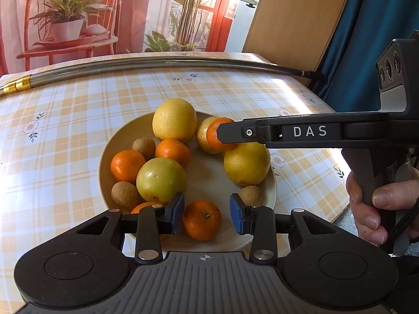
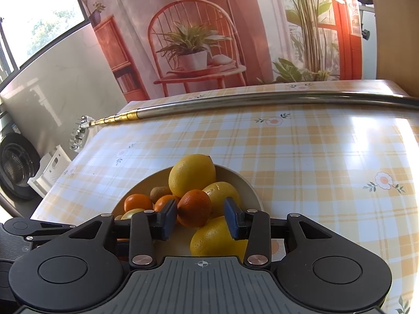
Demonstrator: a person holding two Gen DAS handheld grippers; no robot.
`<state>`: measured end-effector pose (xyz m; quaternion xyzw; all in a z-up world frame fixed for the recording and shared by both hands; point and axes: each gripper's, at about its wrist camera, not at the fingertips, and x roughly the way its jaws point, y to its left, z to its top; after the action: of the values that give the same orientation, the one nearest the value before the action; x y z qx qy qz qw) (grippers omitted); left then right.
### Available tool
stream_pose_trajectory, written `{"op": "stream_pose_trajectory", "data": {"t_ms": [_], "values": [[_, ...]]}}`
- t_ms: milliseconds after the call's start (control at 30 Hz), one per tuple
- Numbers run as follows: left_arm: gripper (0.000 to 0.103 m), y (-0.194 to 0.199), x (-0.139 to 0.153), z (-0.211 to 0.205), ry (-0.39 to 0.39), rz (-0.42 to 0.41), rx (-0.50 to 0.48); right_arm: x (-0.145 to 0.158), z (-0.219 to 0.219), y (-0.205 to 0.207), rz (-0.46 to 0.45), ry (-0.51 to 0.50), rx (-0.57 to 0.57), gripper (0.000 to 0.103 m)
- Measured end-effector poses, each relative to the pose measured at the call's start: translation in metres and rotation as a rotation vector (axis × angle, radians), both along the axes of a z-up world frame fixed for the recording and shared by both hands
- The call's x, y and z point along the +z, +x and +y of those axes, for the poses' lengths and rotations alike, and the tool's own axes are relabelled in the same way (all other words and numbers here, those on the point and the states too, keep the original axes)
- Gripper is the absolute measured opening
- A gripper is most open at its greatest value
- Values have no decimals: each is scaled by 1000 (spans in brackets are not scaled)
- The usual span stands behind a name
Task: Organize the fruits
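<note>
Smooth cream bowl point(image 1: 271, 193) of dimpled citrus on glossy checked table point(image 1: 78, 110), left tool point(image 1: 207, 213) open around mandarin point(image 1: 202, 219), right tool point(image 2: 201, 218) open, flanking another mandarin point(image 2: 195, 210)

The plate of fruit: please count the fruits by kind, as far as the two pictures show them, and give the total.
On or over the plate:
Large yellow citrus: 3
Large yellow-green citrus: 1
Small orange mandarins: 5, one of them partly hidden behind the left gripper, one between the right gripper's jaws
Small brown round fruits: 3
Total: 12
</note>
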<state>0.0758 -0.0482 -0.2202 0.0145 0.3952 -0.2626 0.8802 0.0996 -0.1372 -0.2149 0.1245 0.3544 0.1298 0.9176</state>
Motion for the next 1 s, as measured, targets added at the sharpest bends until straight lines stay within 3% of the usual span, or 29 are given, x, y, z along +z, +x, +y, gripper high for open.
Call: {"op": "stream_pose_trajectory", "data": {"t_ms": [300, 500, 633, 733, 833, 1000], "values": [[46, -2, 1, 0, -5, -10, -4, 3, -4, -2, 0, -3, -32, 44], [54, -4, 4, 1, -6, -30, 0, 10, -11, -3, -17, -20, -67, 54], [66, -6, 11, 3, 3, -71, 13, 23, -16, -3, -45, -46, -99, 74], [75, -5, 23, 10, -4, -116, 31, 38, -20, 0, -76, -70, -104, 100], [92, 1, 41, 22, -17, -164, 76, 58, -20, 5, -116, -121, -102, 102], [97, 13, 78, 47, -89, -222, 155, 98, -20, 8, -201, -149, -101, 103]]}}
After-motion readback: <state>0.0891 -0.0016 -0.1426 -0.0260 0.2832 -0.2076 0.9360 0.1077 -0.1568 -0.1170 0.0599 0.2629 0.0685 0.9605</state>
